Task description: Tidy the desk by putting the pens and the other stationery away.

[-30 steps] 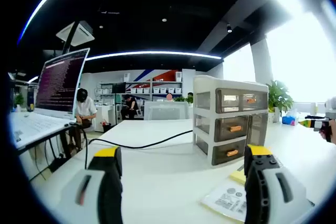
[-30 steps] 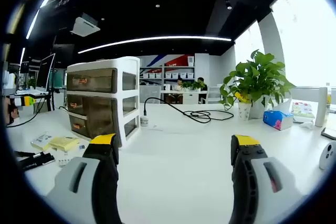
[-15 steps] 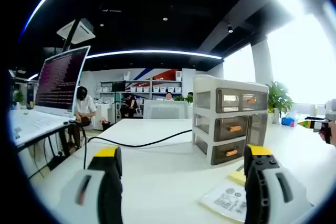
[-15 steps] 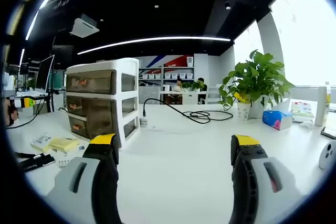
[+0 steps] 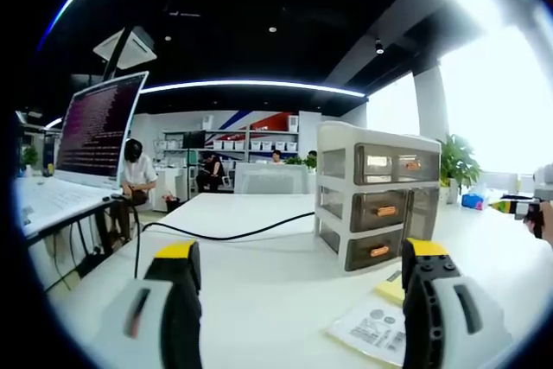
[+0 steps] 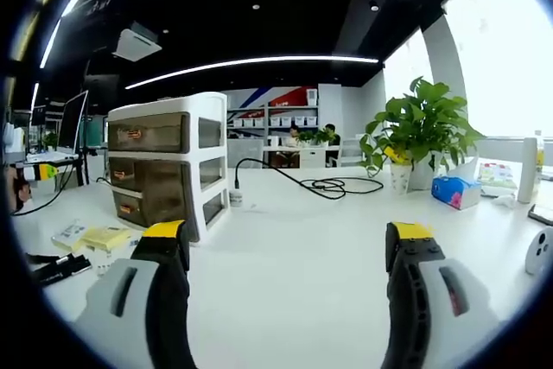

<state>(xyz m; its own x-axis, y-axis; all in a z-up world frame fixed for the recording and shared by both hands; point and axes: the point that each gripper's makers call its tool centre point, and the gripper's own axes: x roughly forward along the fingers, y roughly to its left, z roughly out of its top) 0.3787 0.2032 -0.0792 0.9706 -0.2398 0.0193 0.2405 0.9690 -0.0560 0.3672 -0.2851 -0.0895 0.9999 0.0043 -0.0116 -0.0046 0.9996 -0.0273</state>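
- Change over the last second: very little. Both views drift slightly and no object on the worktop (image 6: 302,239) has moved; that is camera motion only.
- Left tool (image 5: 298,270): jaws apart, nothing between them, held above the worktop just as a second ago.
- Right tool (image 6: 289,252): jaws apart, empty, likewise unchanged.
- Three-drawer organiser (image 5: 376,196): stands upright on the worktop ahead of the left tool; all drawers look closed.
- Stationery: yellow sticky-note pad (image 6: 105,236) and a dark pen (image 6: 60,269) lie on the worktop just in front of the organiser, at the left of the right gripper view. A printed sheet (image 5: 373,329) lies near the left tool's right jaw.
- Black cable (image 5: 225,235) runs across the worktop, well apart from the stationery.
- Judgement: the task is at its start; nothing is put away yet. Next step likely calls for opening a drawer or picking up the pen.
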